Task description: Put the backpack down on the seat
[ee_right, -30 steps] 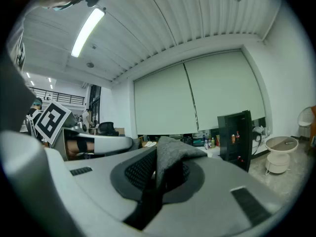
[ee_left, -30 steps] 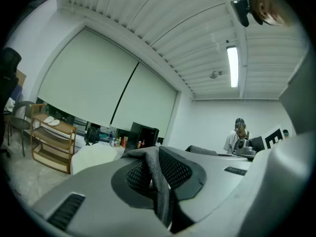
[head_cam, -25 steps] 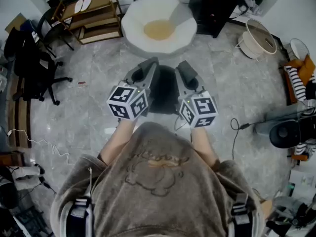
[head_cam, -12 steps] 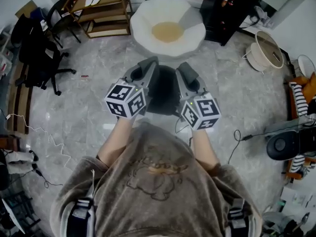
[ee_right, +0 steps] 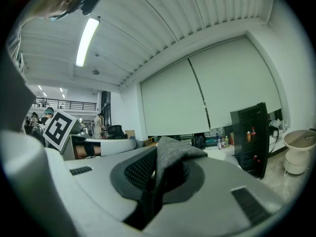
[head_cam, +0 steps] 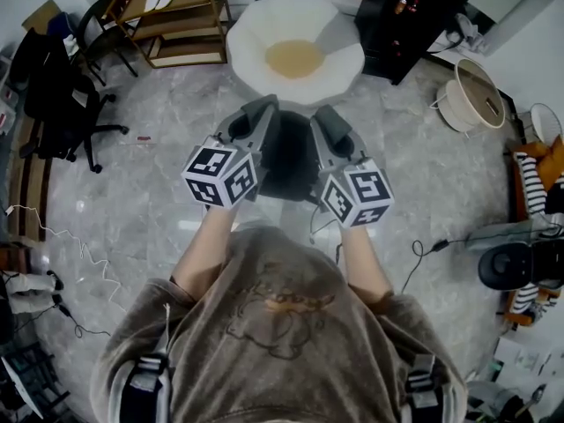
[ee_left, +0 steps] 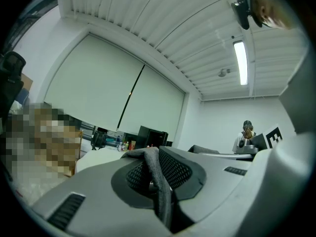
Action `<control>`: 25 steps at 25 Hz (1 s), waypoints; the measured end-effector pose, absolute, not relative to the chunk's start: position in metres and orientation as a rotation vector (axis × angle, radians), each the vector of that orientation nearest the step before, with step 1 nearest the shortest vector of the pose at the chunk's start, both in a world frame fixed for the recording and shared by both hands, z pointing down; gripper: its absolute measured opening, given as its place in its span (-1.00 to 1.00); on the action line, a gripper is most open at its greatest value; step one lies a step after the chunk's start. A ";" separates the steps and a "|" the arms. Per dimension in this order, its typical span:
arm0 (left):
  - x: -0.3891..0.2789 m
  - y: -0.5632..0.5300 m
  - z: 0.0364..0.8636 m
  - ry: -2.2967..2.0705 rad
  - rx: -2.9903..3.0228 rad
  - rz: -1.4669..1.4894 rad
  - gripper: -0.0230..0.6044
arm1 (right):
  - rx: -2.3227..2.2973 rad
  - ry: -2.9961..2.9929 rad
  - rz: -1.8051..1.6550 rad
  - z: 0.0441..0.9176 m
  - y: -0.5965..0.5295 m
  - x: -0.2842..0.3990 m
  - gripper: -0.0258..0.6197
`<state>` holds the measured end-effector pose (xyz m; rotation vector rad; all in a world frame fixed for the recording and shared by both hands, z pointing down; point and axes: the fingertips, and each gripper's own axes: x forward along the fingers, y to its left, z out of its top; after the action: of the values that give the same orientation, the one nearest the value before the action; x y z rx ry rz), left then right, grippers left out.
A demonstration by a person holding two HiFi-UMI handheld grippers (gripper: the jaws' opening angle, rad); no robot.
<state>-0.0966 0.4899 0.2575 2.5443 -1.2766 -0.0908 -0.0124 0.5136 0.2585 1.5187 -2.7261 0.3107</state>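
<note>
Ahead of you, the white seat (head_cam: 339,60) is sitting on the floor (head_cam: 159,192). The dark backpack (head_cam: 289,159) is hanging between your two tongs, just short of the seat and not on it. Your left tongs (head_cam: 262,113) are clamping the grey left strap (ee_left: 157,181). Your right tongs (head_cam: 322,120) are clamping the grey right strap (ee_right: 170,158). Both are pointing toward the seat.

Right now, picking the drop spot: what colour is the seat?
Seat: white with a tan middle; head view.
</note>
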 end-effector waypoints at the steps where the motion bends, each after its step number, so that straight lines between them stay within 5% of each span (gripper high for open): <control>1: -0.094 0.483 0.258 -1.273 2.547 -0.091 -0.81 | 1.522 -2.725 0.313 0.259 0.506 -0.010 -0.82; 25: -0.076 0.271 0.278 -1.153 2.540 -0.028 -0.81 | 1.560 -2.667 0.438 0.274 0.295 0.008 -0.82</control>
<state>-0.0758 0.2712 0.2777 2.5399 -1.1530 -0.0278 0.0075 0.2950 0.2743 1.5603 -2.6673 0.4378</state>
